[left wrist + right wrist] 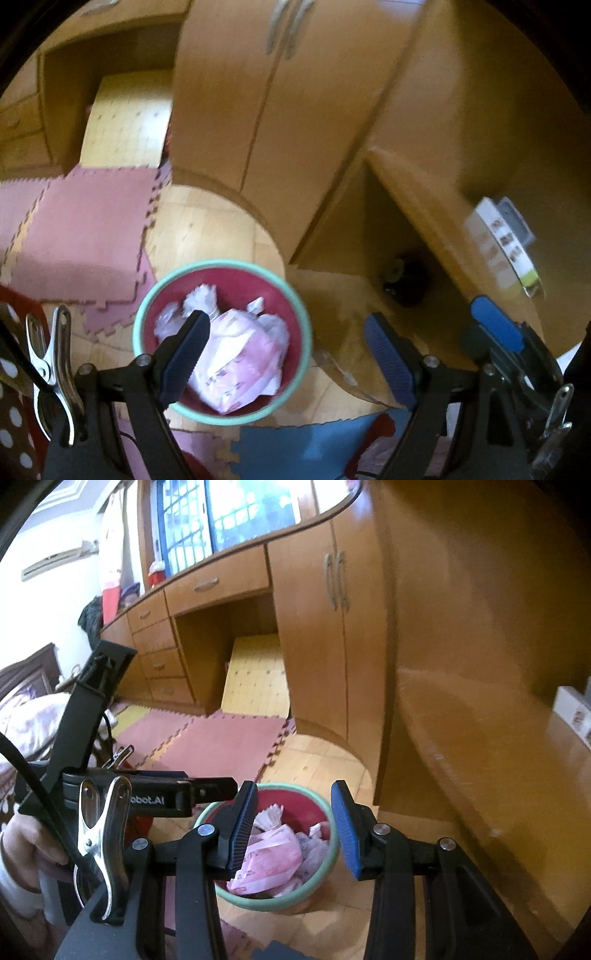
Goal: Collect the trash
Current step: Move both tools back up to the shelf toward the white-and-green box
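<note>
Both jaws stand apart with nothing between the pads. On the left gripper (291,350) the spread is wide; on the right gripper (297,823) it is narrower, and no object is clamped in either.

A waste bin (147,306) with a pale green rim and a red interior stands on the wooden floor (207,229), below and ahead of both grippers. It contains crumpled trash (240,358): a pink-and-white printed wrapper and clear plastic bags. In the left wrist view, the left finger pad overlaps the bin opening, while the right pad lies clear of the rim, over the floor. In the right wrist view, the trash (273,853) shows through the gap between the two pads, lower down and not in contact with them.

Pink foam mats (85,229) lie beyond the bin. A wooden cabinet (314,646) stands behind. A small white box (506,243) rests on the tabletop (498,757) to the right.
</note>
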Demonstrator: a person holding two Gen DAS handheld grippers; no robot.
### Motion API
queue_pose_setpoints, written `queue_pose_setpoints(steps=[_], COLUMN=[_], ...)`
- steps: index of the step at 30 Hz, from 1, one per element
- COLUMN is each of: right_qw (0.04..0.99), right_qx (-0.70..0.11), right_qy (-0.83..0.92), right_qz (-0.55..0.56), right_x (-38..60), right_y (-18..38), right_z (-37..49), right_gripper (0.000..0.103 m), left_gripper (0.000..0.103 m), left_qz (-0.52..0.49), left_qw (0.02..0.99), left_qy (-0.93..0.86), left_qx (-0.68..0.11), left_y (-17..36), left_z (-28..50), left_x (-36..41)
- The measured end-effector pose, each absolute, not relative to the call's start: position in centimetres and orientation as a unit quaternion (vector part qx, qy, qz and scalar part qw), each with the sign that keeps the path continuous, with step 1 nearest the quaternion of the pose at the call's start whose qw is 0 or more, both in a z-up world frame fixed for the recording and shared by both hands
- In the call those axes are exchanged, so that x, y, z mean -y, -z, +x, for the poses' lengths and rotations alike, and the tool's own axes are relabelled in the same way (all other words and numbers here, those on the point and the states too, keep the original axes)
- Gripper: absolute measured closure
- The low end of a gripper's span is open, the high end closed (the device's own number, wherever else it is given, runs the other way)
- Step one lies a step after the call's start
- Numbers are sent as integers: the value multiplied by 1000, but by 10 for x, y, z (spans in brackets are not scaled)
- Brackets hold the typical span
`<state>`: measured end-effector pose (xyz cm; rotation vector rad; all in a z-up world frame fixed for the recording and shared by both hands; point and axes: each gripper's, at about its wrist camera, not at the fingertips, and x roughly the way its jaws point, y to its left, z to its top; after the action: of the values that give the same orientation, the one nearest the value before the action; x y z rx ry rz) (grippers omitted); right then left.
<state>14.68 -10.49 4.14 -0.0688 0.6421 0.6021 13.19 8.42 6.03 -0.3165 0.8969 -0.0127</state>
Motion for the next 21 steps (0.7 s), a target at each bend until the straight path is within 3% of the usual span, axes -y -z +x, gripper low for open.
queue_pose_setpoints(steps=[21], right_qw=[957], right_qx=[-257], right_qy=[-93], right_qz=[95], right_x=[278], right_y=[-97], right_z=[127], right_gripper=[61], left_gripper=[14], left_qz=[-69], left_qw=[901], left_qy=[106], left_qx=[-414], left_y=[-133], left_z=[190], left_x=[89])
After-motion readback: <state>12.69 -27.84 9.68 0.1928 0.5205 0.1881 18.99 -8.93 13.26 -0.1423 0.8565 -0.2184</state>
